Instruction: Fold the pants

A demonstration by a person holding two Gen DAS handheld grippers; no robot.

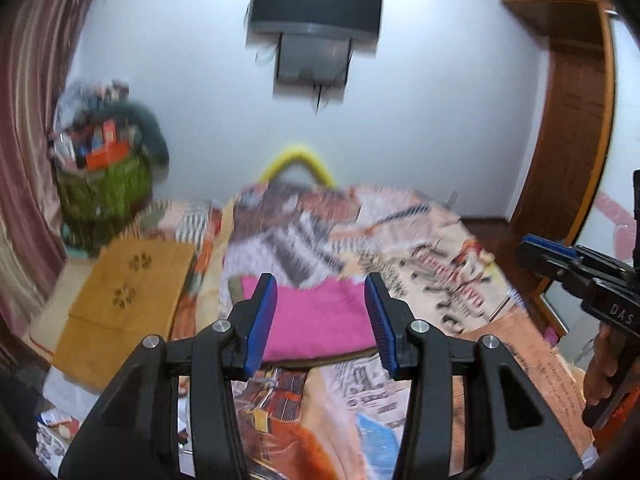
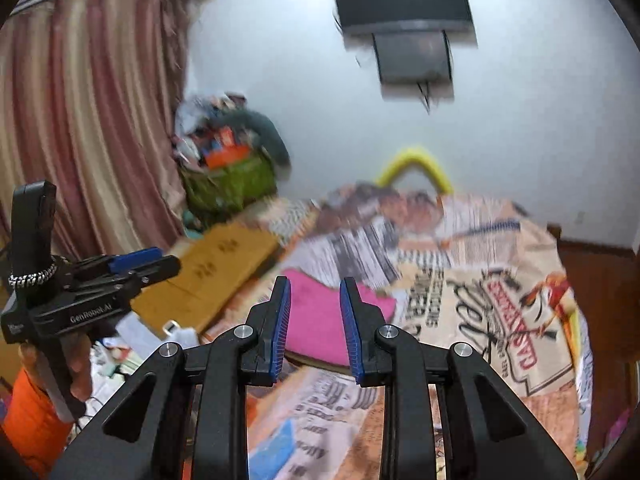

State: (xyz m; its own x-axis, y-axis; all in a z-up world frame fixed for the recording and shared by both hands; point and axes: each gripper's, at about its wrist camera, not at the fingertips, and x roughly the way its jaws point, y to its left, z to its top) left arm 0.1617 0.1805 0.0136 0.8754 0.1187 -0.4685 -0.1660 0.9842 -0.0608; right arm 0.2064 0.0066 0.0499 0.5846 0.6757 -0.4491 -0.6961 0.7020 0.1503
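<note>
Pink pants (image 1: 316, 320) lie folded into a flat rectangle on a bed with a newspaper-print cover (image 1: 440, 280). My left gripper (image 1: 320, 282) hangs above the bed, open, with nothing between its blue pads; the pants show beyond the gap. To its right the right gripper (image 1: 548, 250) floats in the air, held by a hand. In the right wrist view the pants (image 2: 312, 320) lie under and beyond my right gripper (image 2: 314, 282), whose jaws stand narrowly apart and empty. The left gripper (image 2: 144, 264) shows at the left there, above the floor side. Both views are blurred.
A tan flat board (image 1: 124, 300) lies left of the bed. Behind it a green basket (image 1: 104, 184) is piled with clutter beside a striped curtain (image 2: 80, 120). A television (image 1: 316, 0) hangs on the far wall, a yellow hoop (image 1: 298, 160) rises at the bed's end, and a wooden door frame (image 1: 568, 140) is right.
</note>
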